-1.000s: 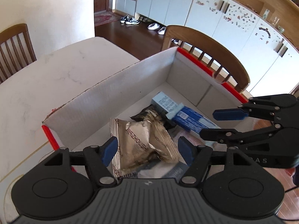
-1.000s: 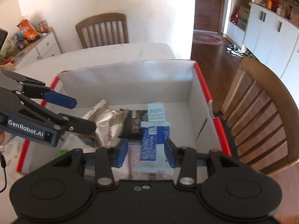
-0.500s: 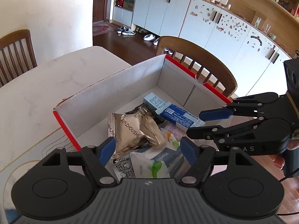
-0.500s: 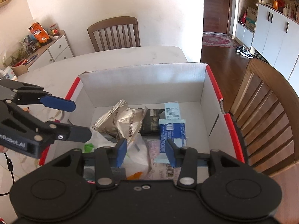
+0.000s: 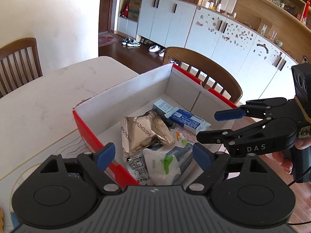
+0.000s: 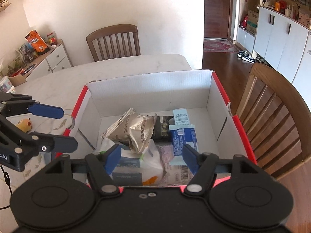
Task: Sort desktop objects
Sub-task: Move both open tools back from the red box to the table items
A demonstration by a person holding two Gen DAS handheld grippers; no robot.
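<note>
**Both tongs spreading above the filled box**

While the left wrist view looks along the box [image 5: 136, 89] towards a long run of pale cabinets [image 5: 223, 38] and shoes [image 5: 131, 41] on the dark wood floor, the right wrist view faces the white wall, a sideboard [image 6: 54, 58] stacked with snack bags, and a small yellow toy [image 6: 24, 125] lying on the surface [image 6: 116, 68] just left of the box. Only the left view shows the fingers of a person's hand [image 5: 281, 159] wrapped round the handle of the right tongs [image 5: 211, 126].

The left tongs [image 5: 153, 155] are opening, and nothing is pinched between their blue pads. The right tongs [image 6: 150, 155] are opening too, likewise empty. Both hang over the near end of the box.

Inside the white-walled, red-edged box lie a gold foil packet [image 6: 136, 132], a blue wrapped bar [image 6: 183, 139], a dark packet [image 6: 161, 130] partly under them, a pale blue carton [image 6: 180, 116] towards the far wall, and a tissue pack [image 5: 171, 161] at the near end.

The surface is pale marble-patterned stone. Wooden chairs stand at its far side [image 6: 114, 40] and beside the box [image 6: 272, 120].
</note>
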